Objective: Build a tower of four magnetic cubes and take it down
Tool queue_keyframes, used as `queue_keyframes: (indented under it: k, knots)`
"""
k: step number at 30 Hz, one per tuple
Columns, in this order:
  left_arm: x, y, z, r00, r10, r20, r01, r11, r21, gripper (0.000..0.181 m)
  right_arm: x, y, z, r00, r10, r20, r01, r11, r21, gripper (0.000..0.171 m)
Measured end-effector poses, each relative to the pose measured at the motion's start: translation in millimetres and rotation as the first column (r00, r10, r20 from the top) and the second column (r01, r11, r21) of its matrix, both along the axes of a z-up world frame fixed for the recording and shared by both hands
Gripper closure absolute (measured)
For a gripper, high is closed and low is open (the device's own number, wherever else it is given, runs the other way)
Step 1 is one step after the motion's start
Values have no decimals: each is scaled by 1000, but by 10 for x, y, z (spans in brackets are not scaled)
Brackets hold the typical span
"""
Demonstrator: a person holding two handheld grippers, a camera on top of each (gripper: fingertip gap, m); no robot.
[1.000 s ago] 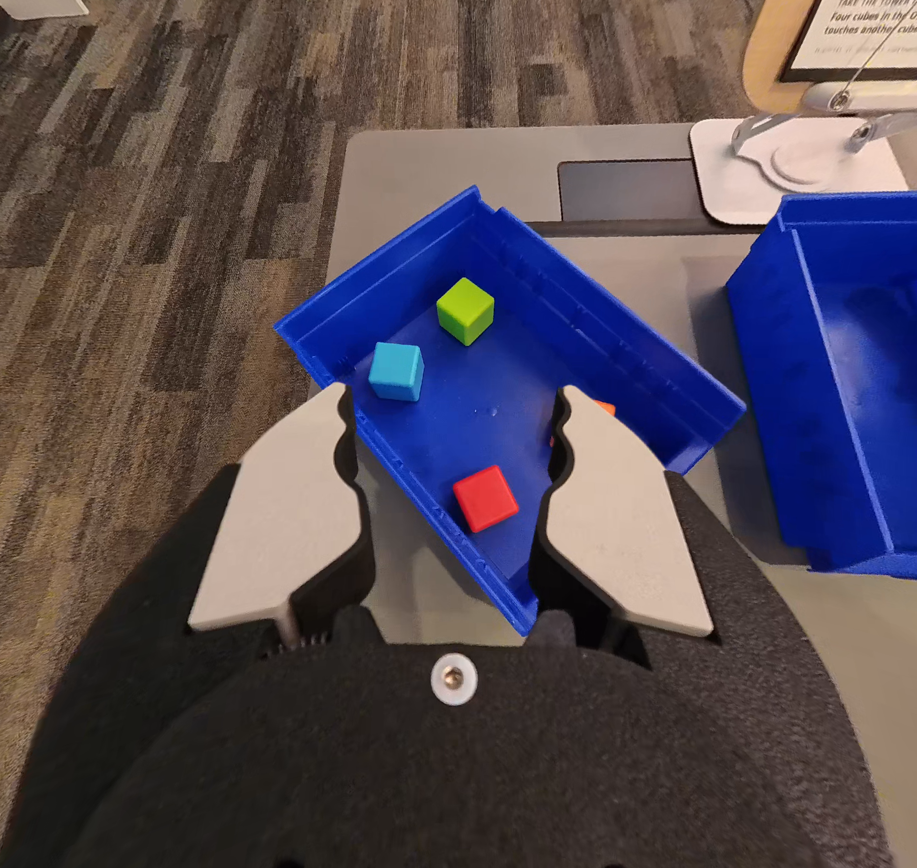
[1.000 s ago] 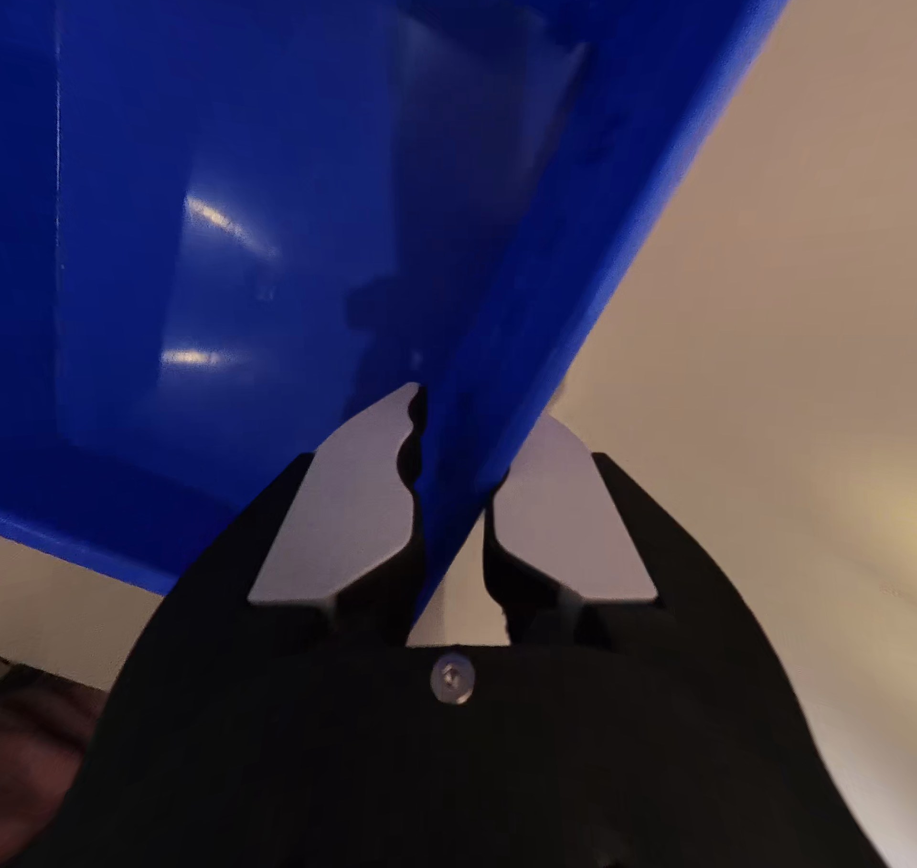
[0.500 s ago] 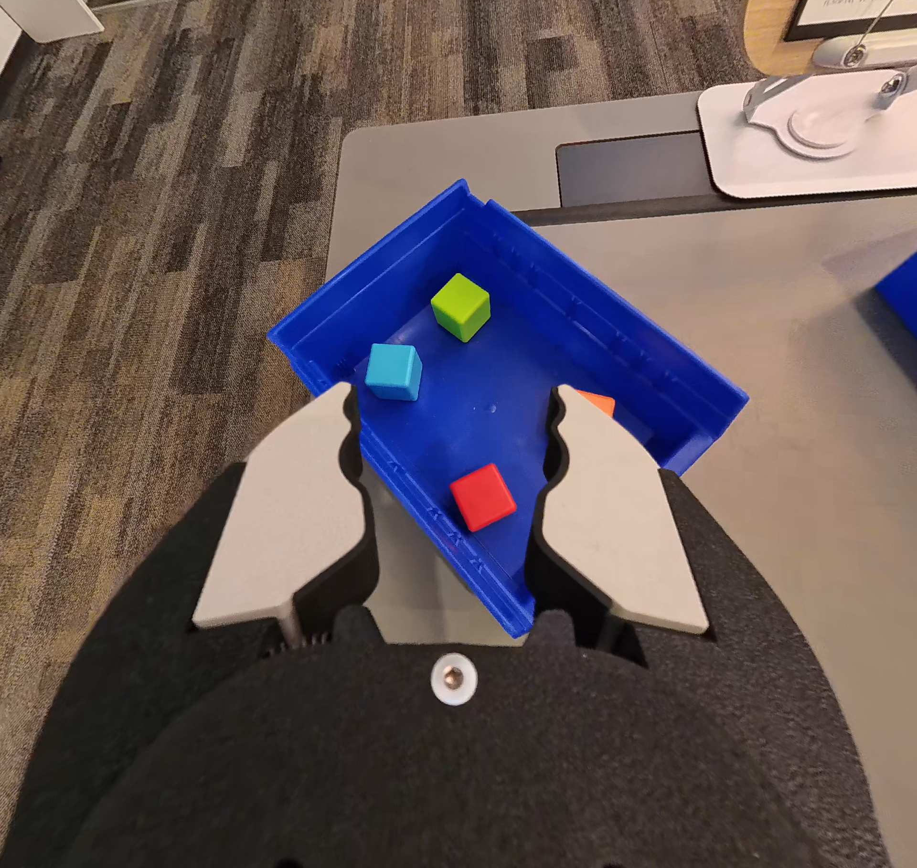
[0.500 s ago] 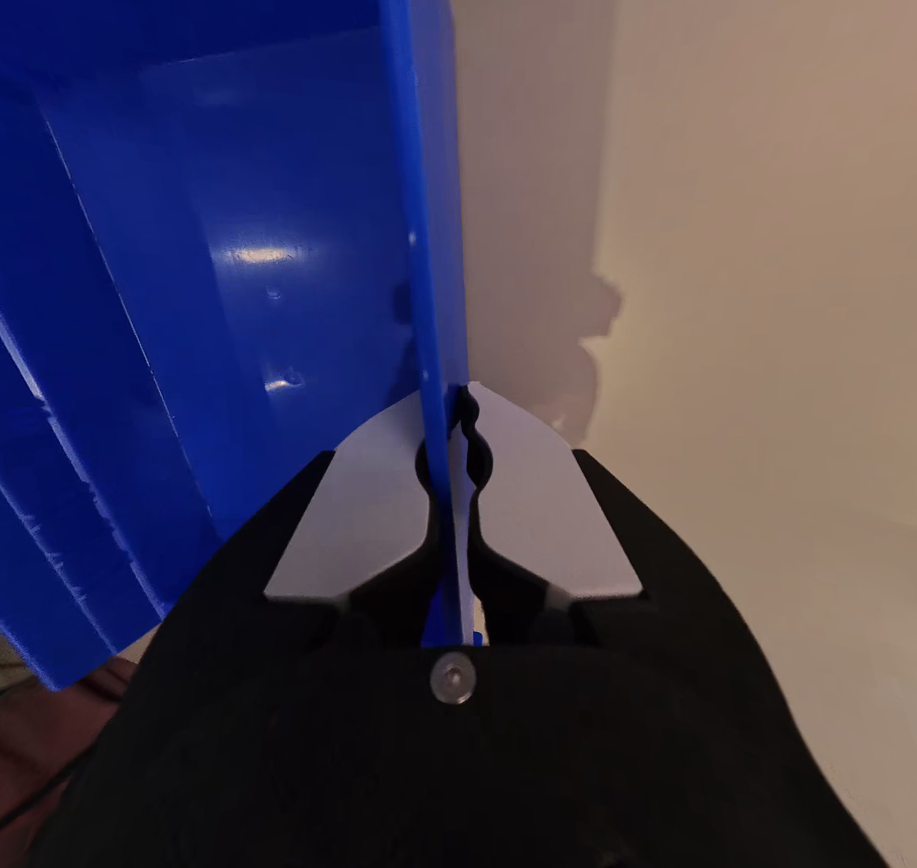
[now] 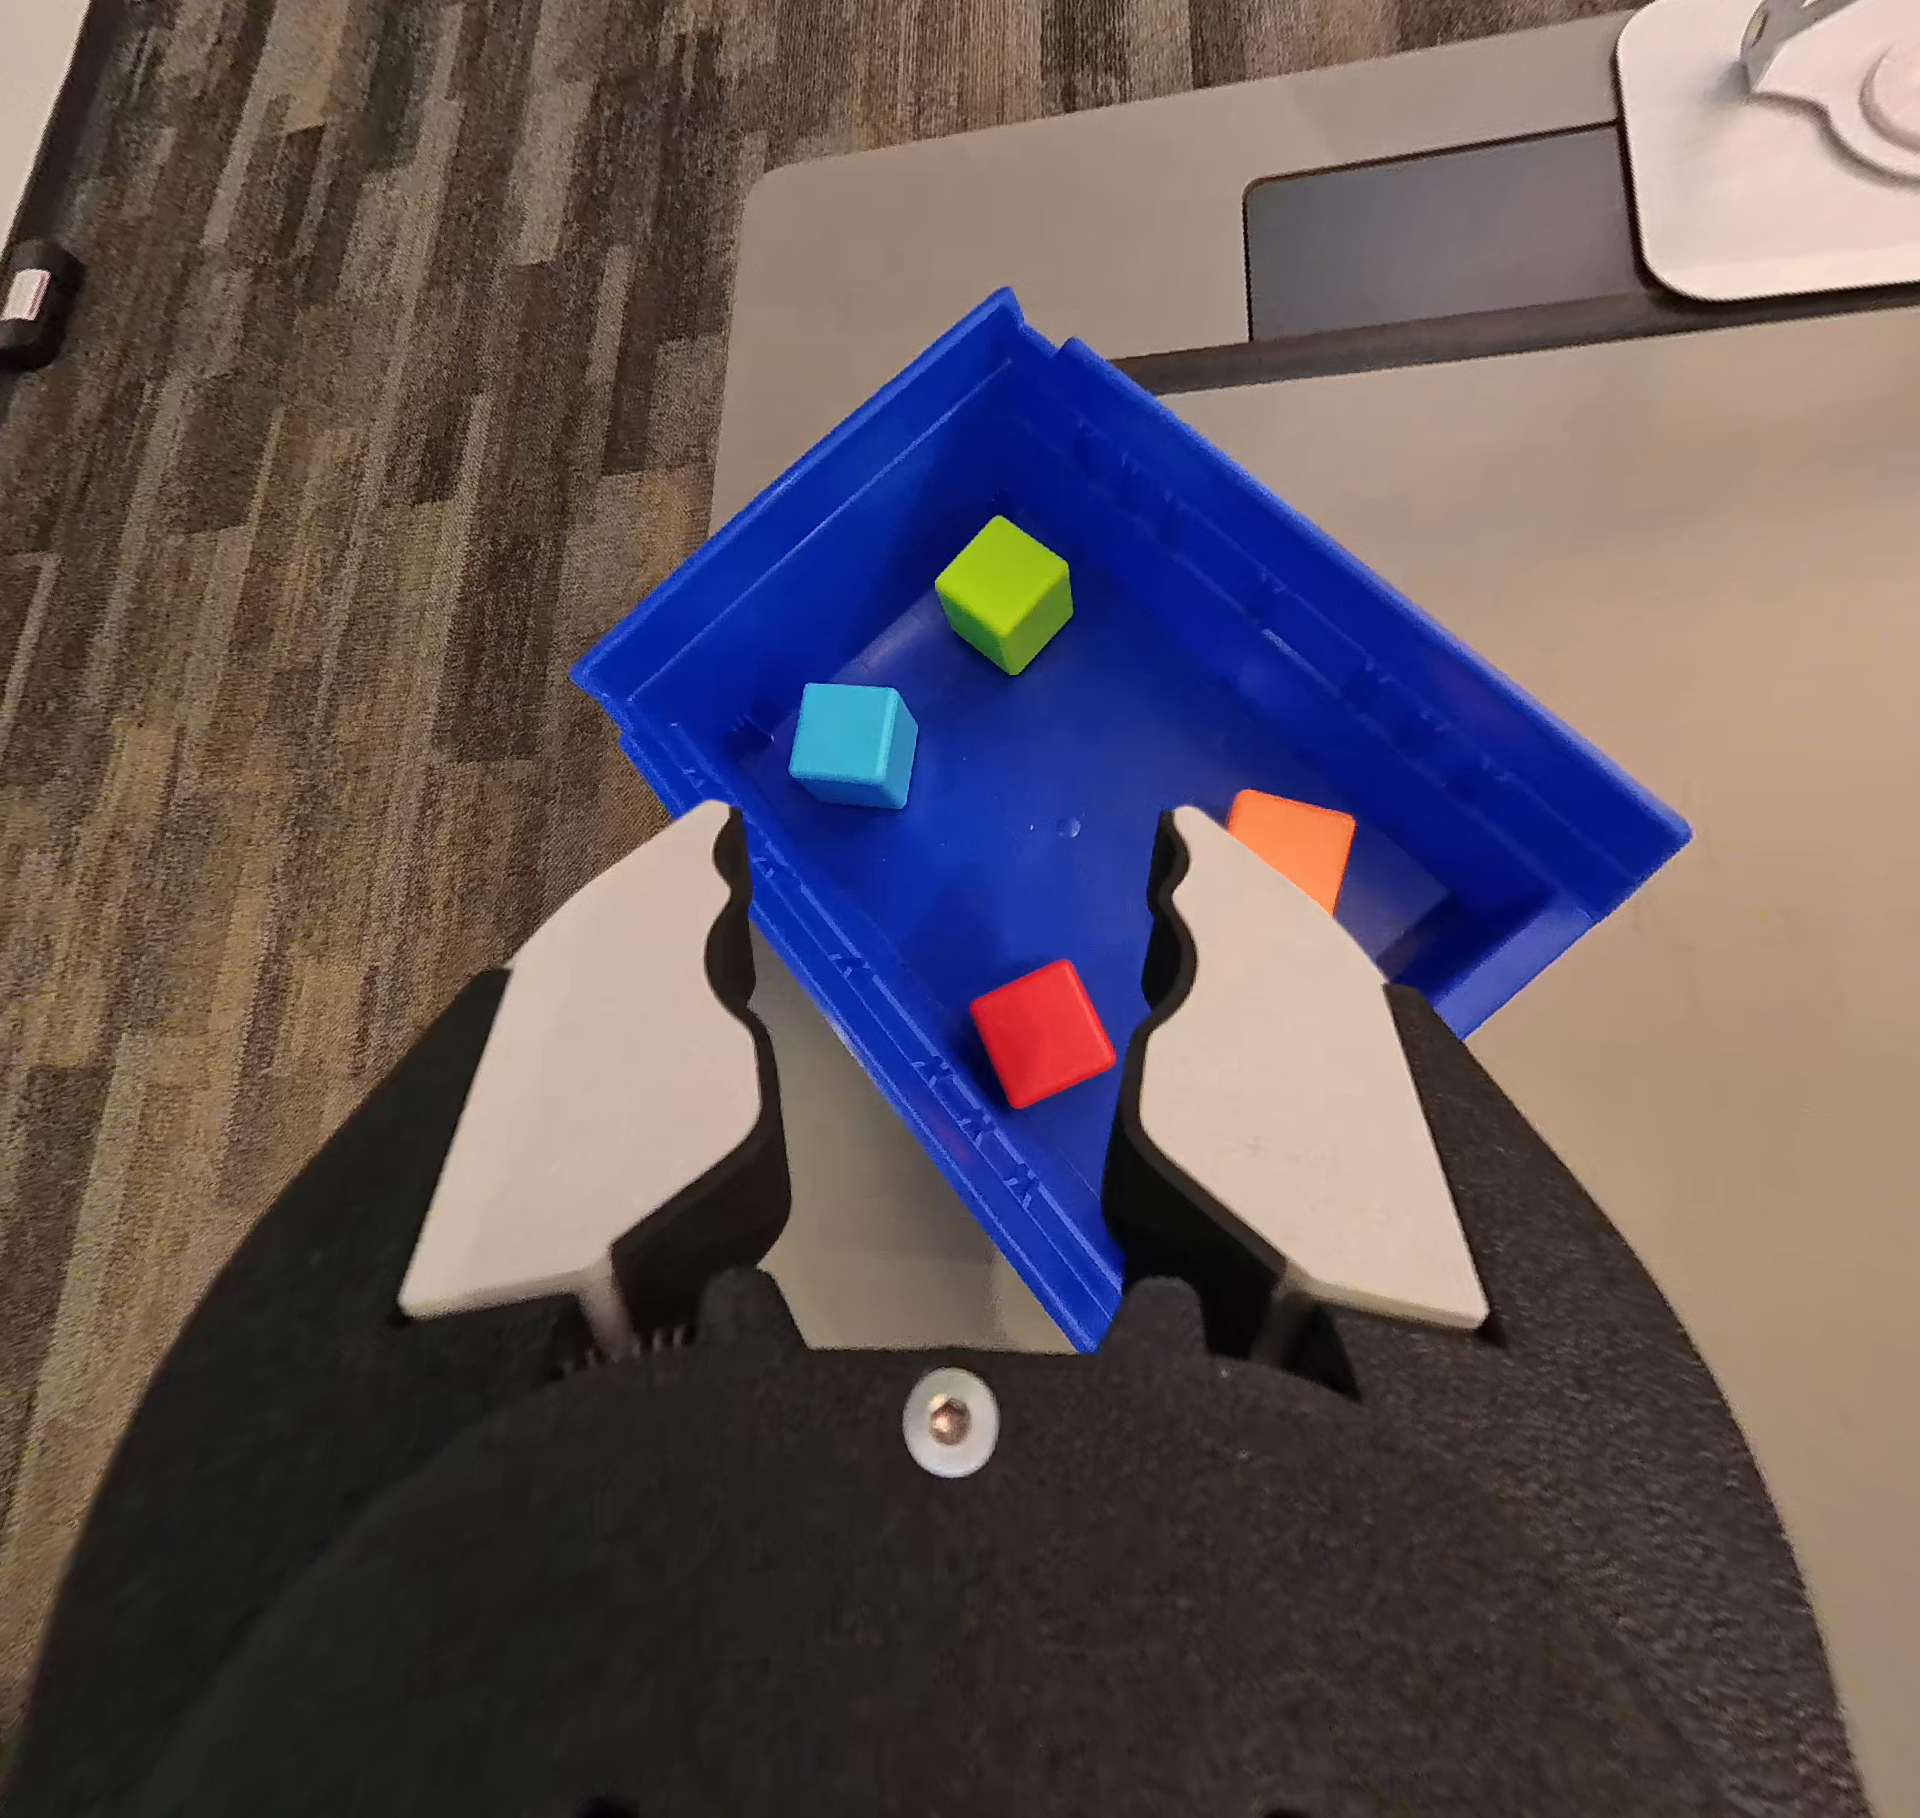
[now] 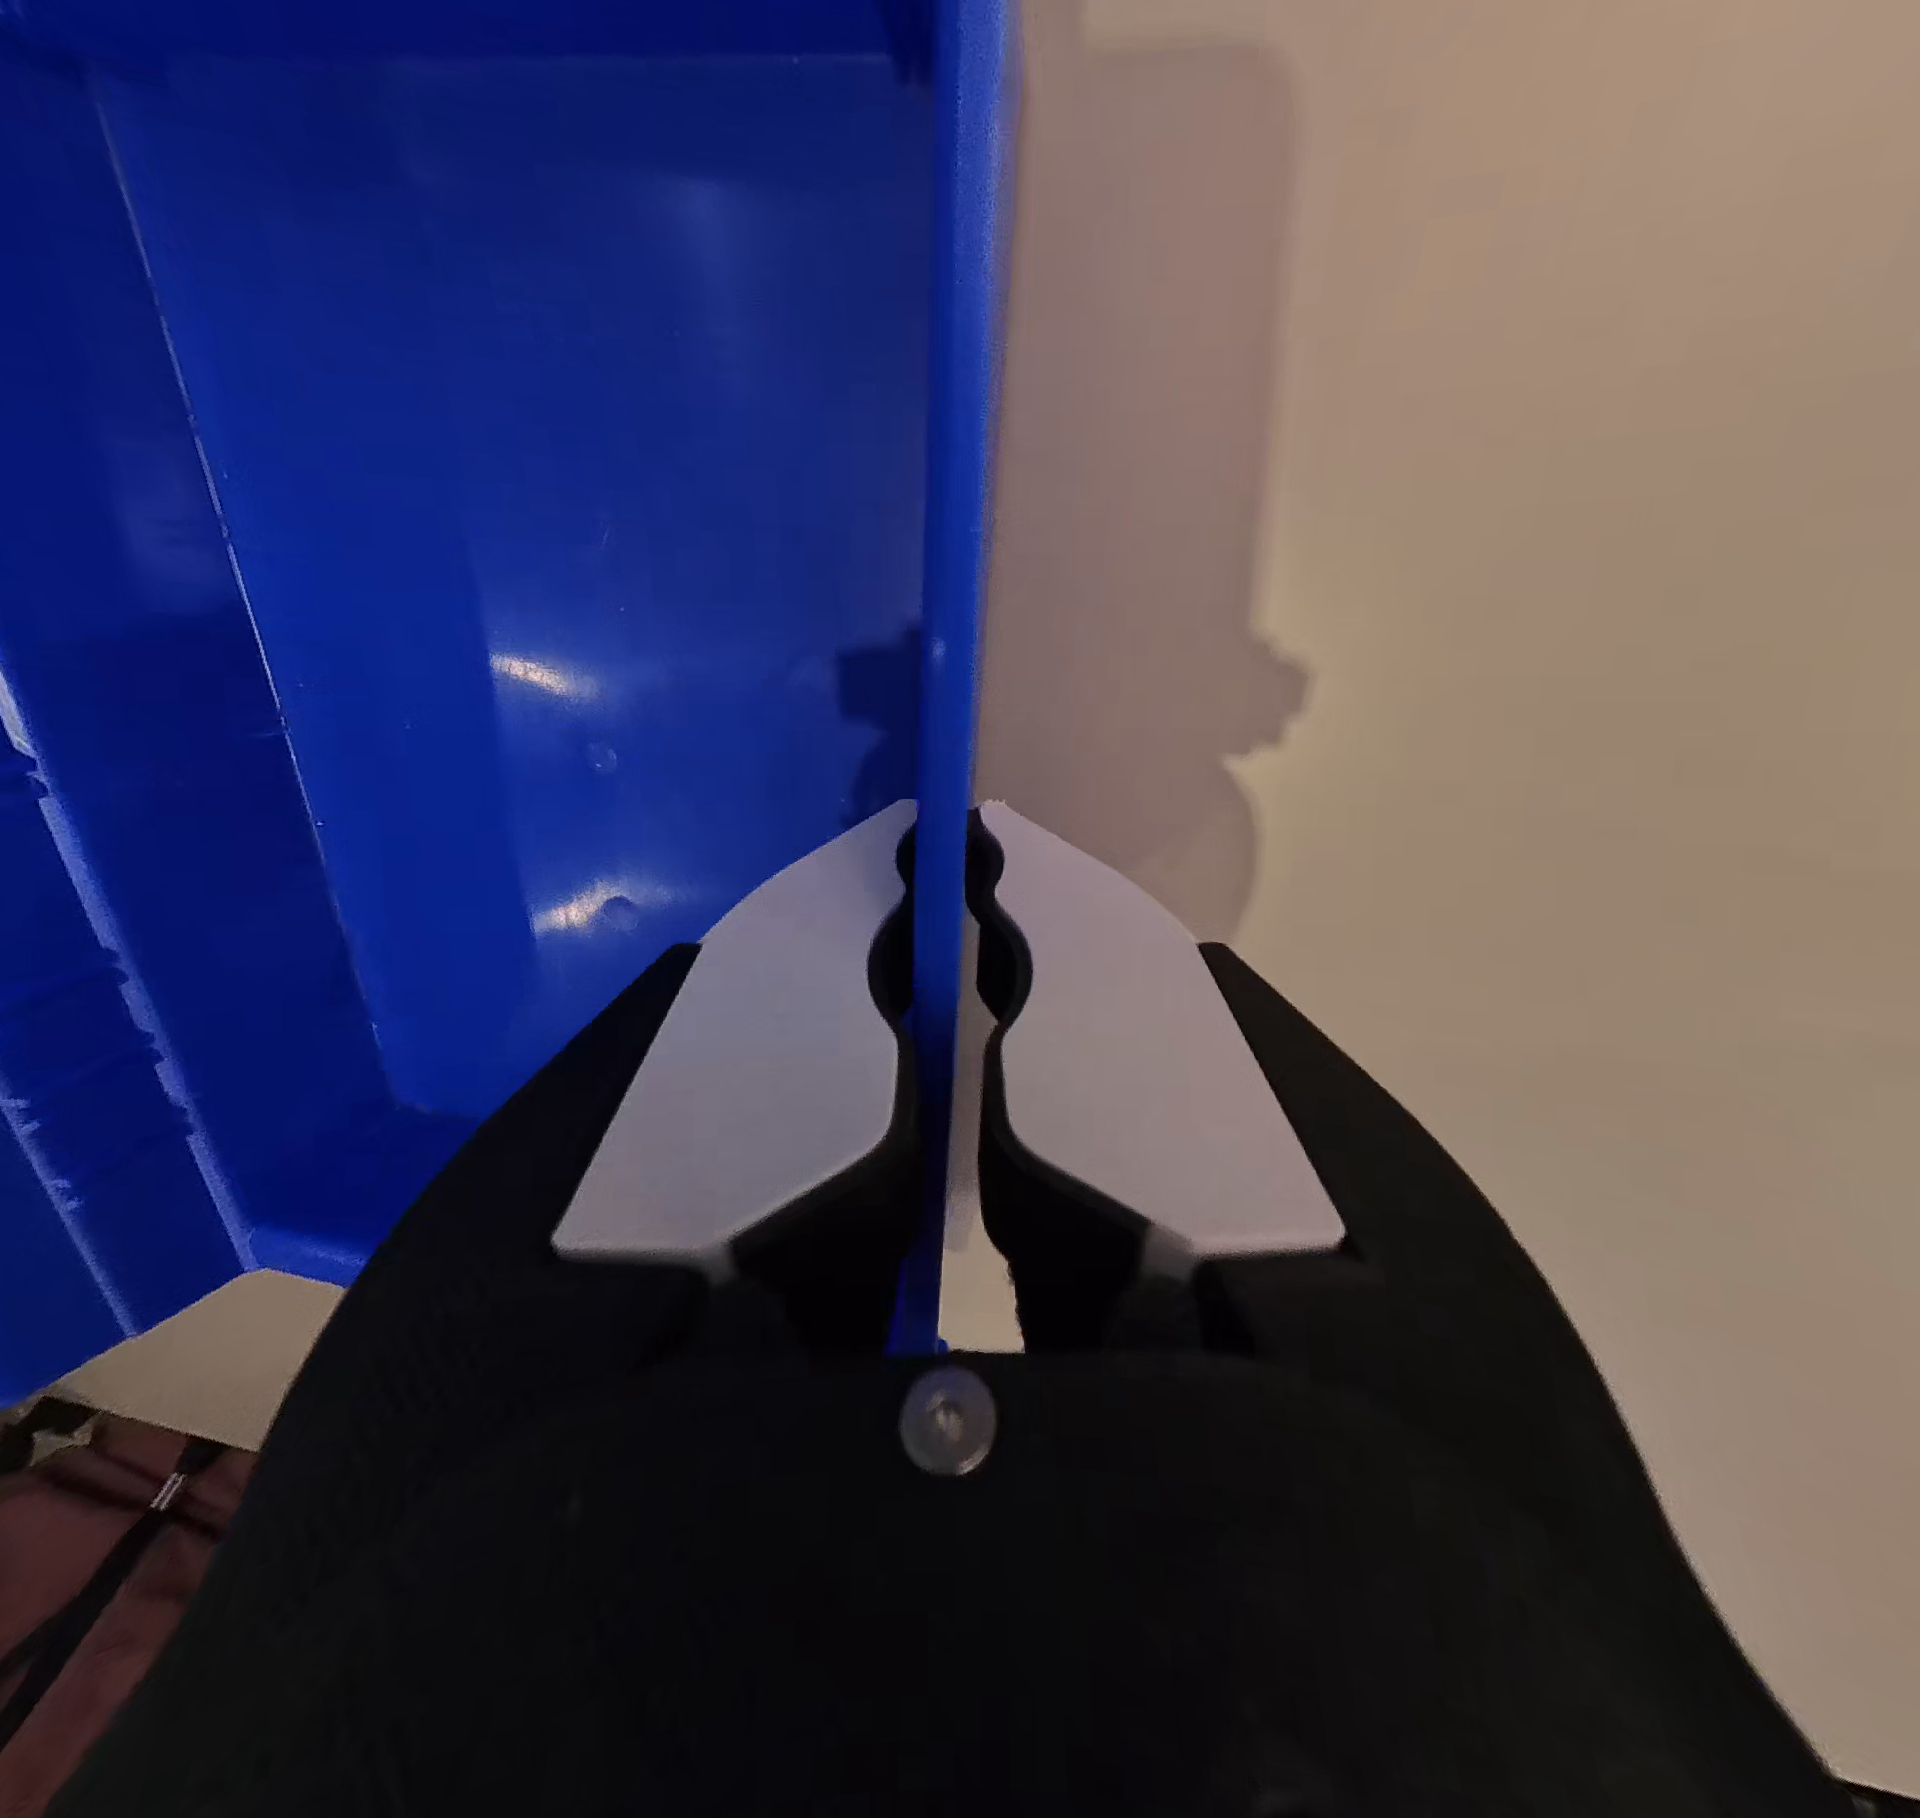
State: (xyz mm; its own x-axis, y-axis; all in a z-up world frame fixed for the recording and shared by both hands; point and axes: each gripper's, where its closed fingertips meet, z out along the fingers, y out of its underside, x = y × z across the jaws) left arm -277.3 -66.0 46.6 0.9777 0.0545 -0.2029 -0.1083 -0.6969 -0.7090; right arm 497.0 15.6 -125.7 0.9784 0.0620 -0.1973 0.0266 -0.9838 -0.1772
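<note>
Left wrist view looks steeply down from above on a blue bin [image 5: 1351, 605] at the table [image 5: 1558, 542] corner; right wrist view sits tight against another bin's wall [image 6: 951, 418]; nothing visibly shared.

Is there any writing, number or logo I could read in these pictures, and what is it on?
Nothing here can be read.
Blue bin, left view: tiny raised marks along its walls, too small to read.
Black object on the floor: pale patch, too blurred to read.
Second blue bin, clamped in the right tongs: no writing shows.
</note>
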Motion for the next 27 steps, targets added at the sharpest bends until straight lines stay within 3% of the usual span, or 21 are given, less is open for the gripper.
queue_keyframes:
  k: [4,10,13,17,19,23,27]
  knots:
    - [-47,9,-43,1000,10,-2,-10,1000,-14,105,13,-13,1,1000,15,13,-16,999,32,164]
    - [-527,-134,-240,985,165,50,-161,984,-70,100,-14,-39,7,999,31,24,-32,999,44,163]
    - [-577,-135,-482,983,128,129,-109,984,-141,91,119,-10,82,995,-63,73,53,989,136,137]
    - [-793,-248,-738,958,252,137,-211,942,-260,82,230,141,580,976,-208,60,159,879,449,130]
    - [-702,-180,-805,952,230,201,-172,948,-269,85,237,192,935,967,-246,59,170,805,568,129]
    - [-702,-158,-1092,967,222,123,-157,905,-396,90,-8,167,1485,980,-194,53,111,743,660,129]
    - [-658,-282,-1426,969,229,98,-136,816,-561,98,-402,-1,1713,994,-104,28,54,702,710,129]
